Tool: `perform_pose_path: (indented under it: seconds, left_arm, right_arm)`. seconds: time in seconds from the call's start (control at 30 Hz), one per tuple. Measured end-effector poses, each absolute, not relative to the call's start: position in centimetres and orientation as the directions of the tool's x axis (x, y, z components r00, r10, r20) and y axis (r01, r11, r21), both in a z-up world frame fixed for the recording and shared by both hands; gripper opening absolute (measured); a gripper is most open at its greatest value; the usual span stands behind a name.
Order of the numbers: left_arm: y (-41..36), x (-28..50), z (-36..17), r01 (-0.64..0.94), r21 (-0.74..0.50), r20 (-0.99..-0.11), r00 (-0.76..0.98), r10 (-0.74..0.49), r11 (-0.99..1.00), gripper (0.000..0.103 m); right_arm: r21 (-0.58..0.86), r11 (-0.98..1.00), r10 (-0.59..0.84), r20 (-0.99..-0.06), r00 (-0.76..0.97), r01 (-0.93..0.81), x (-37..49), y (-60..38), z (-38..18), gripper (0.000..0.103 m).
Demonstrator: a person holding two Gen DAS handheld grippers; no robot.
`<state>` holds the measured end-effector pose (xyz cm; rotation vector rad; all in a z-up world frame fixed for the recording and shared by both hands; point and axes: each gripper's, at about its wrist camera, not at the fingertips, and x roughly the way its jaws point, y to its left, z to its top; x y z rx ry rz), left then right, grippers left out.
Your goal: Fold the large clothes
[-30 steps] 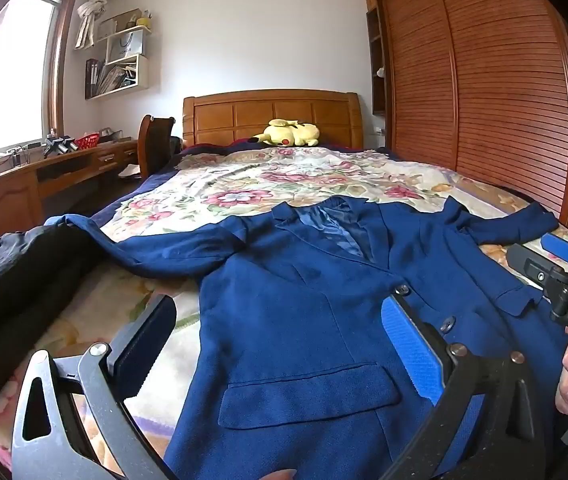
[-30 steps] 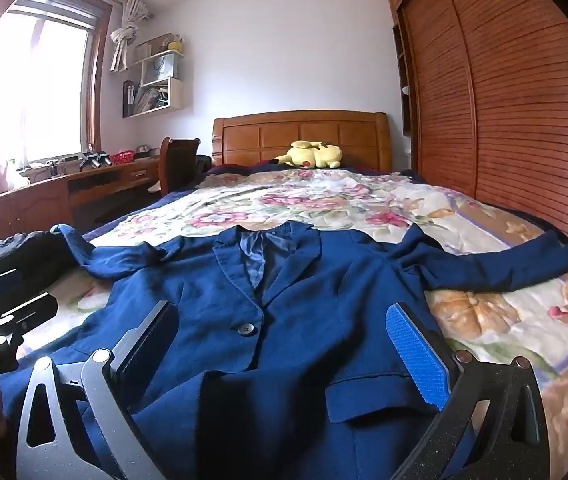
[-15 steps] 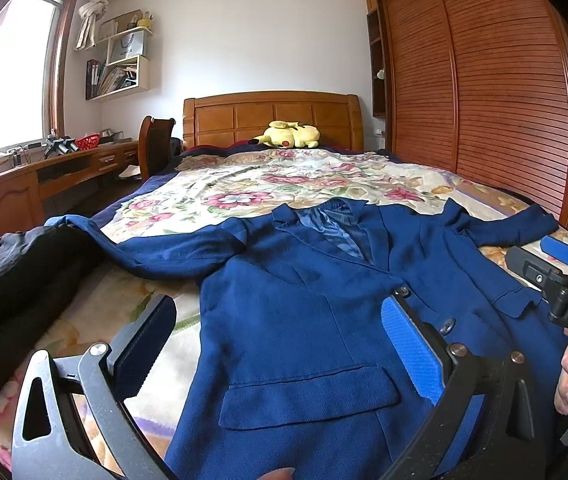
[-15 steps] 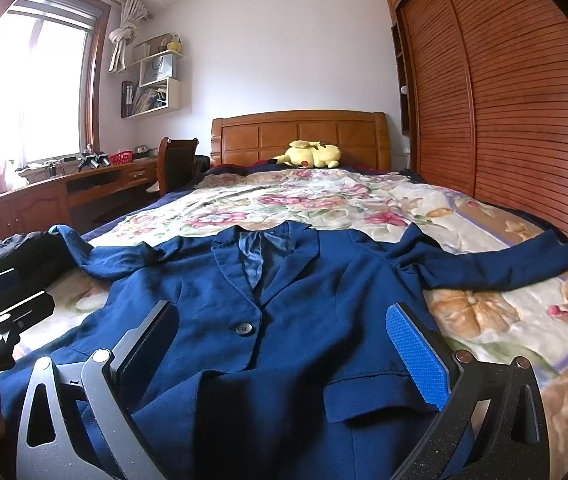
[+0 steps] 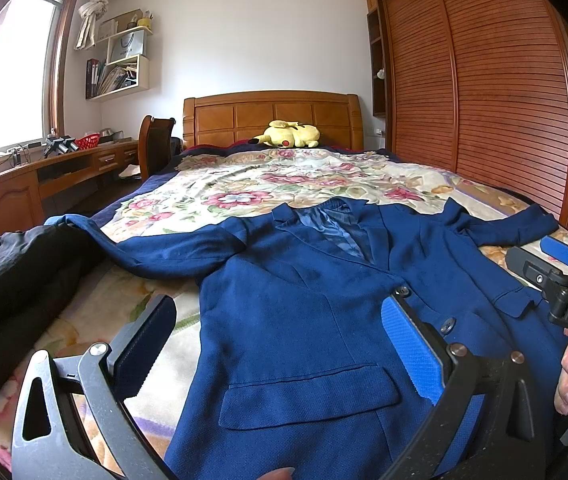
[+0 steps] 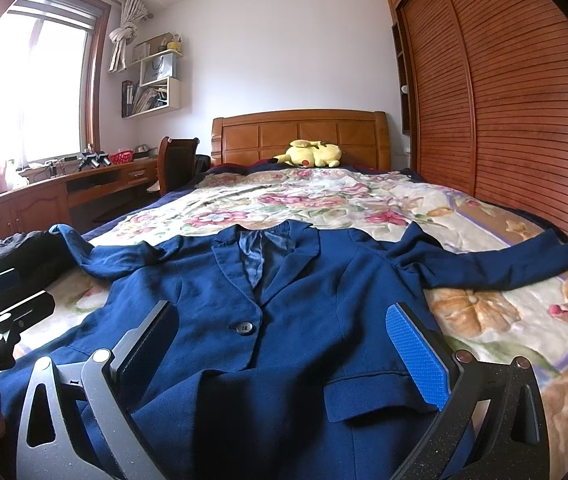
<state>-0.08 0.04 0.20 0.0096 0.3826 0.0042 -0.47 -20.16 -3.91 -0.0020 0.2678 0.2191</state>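
A navy blue blazer (image 5: 304,312) lies face up and buttoned on the floral bedspread (image 5: 276,176), collar toward the headboard, both sleeves spread out to the sides. It also shows in the right wrist view (image 6: 284,320). My left gripper (image 5: 280,344) is open and empty, hovering over the blazer's lower left front near a flap pocket. My right gripper (image 6: 284,344) is open and empty over the lower right front, near the button (image 6: 244,328). Each gripper shows at the edge of the other's view.
A black garment (image 5: 12,292) lies on the bed's left edge by the left sleeve. A yellow plush toy (image 5: 290,135) rests at the wooden headboard. A desk (image 5: 24,184) and chair stand left of the bed. Slatted wardrobe doors (image 5: 484,92) line the right side.
Both grippers have stayed nearly still over the blazer's hem, both open. The blazer has not moved.
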Motion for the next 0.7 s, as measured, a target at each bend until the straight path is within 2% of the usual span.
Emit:
perform_pose_path:
  seconds: [0.7]
  left_arm:
    - [0.01, -0.16, 0.09, -0.003, 0.01, -0.373, 0.928, 0.006, 1.0, 0.103]
  right_arm:
    - [0.029, 0.976, 0.215, -0.264, 0.94, -0.215, -0.42, -20.08, -3.98, 0.103]
